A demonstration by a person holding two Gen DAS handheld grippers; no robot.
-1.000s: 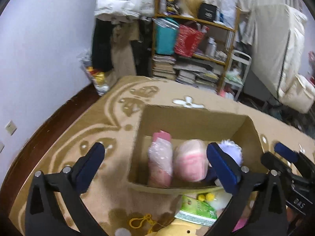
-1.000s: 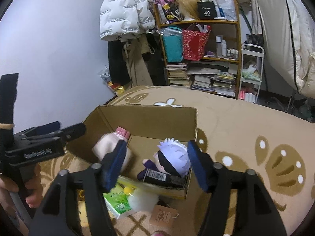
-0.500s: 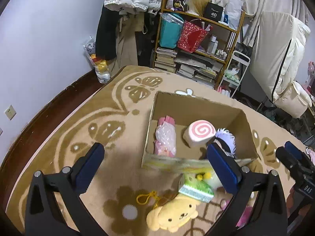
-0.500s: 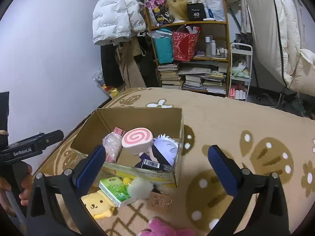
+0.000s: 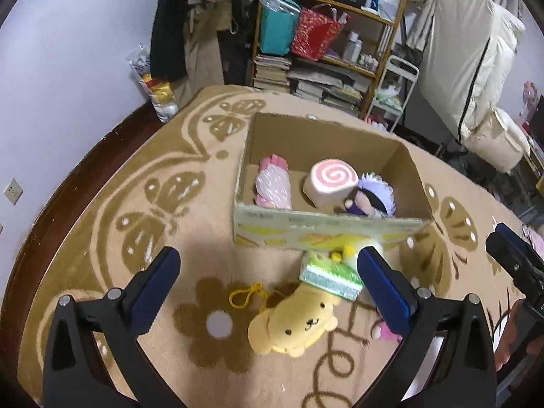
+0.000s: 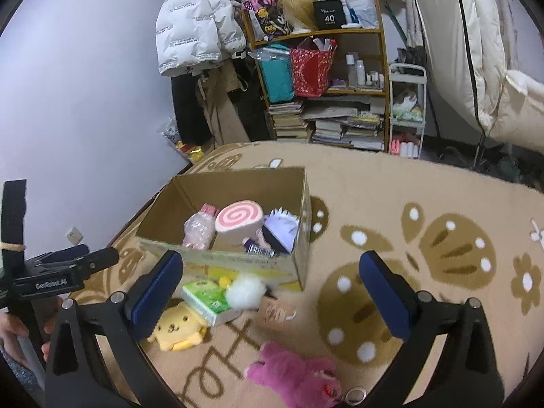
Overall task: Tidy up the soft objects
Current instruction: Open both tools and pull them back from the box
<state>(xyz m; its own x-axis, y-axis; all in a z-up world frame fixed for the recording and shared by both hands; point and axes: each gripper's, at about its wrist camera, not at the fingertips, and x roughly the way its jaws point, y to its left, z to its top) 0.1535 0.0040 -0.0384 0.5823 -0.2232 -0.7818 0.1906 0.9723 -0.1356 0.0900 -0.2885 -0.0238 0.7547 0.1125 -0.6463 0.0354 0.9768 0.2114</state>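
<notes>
An open cardboard box (image 5: 326,234) (image 6: 238,265) stands on the rug. Inside lie a pink wrapped plush (image 5: 273,187), a pink swirl-roll cushion (image 5: 331,182) (image 6: 238,219) and a white-haired doll (image 5: 372,199) (image 6: 280,229). In front of the box lie a yellow dog plush (image 5: 299,323) (image 6: 178,329), a green tissue pack (image 5: 331,275) (image 6: 207,297), a white pompom (image 6: 246,292) and a magenta bear (image 6: 299,375). My left gripper (image 5: 268,285) is open and empty above the yellow plush. My right gripper (image 6: 272,284) is open and empty, back from the box.
A patterned beige rug (image 6: 425,221) covers the floor. A cluttered wooden shelf (image 6: 326,78) with books and bags stands behind, with hanging coats (image 6: 197,27) to its left. A white trolley (image 6: 406,108) and white bedding (image 6: 493,51) are at the right.
Both grippers have pulled up and back from the box. The right gripper opened wide. The swirl-roll cushion now lies in the box.
</notes>
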